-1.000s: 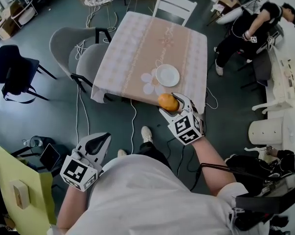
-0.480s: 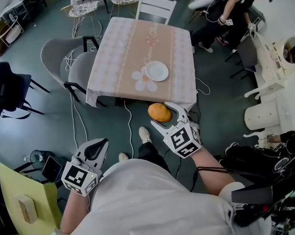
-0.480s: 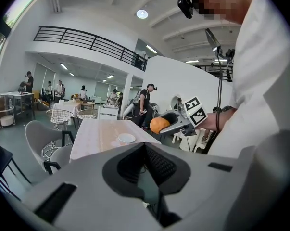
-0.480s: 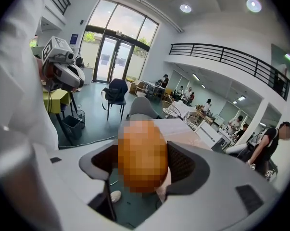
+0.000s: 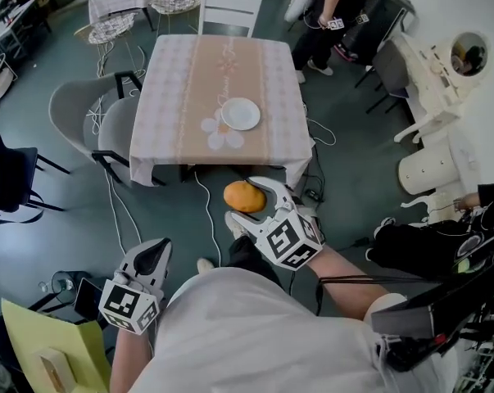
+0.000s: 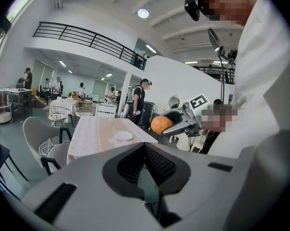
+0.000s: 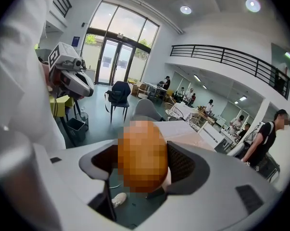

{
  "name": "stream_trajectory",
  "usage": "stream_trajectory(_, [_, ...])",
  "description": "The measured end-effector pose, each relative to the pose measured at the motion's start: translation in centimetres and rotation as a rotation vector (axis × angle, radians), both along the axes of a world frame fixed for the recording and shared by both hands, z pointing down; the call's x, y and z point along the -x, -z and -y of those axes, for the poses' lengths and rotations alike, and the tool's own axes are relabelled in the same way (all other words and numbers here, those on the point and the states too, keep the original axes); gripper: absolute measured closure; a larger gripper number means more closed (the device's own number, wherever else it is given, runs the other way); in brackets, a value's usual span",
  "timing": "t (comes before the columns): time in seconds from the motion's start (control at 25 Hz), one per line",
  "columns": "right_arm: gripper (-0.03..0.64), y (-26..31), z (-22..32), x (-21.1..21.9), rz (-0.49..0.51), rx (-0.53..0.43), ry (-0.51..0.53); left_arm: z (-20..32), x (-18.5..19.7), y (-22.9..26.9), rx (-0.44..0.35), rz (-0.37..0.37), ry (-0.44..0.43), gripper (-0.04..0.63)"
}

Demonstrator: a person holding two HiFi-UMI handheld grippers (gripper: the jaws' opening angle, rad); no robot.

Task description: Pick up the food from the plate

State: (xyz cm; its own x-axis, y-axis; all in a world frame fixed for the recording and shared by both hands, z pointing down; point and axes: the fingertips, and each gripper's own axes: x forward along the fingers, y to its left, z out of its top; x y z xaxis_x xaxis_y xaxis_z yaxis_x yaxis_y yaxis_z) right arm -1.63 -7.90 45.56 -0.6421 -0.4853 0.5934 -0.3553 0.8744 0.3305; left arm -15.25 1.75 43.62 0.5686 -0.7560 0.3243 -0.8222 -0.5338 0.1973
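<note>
Both right gripper [image 5: 250,205] fingers [image 7: 188,165] tight against the orange food [image 5: 243,196]

The head view looked steeply down from high above the table [image 5: 173,88]. The left gripper view faced level across the room, sharing that table and the right tongs [image 6: 160,125]; the right gripper view caught the left tongs [image 7: 84,89] at upper left.
</note>
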Motion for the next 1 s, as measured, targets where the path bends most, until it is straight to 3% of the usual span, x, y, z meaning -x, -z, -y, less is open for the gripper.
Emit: stream_trajectory(1.0, [0.295, 0.6, -1.2, 0.3, 0.019, 0.004, -0.003, 0.4, -0.9, -0.2, 0.011, -0.010, -0.045, 0.586])
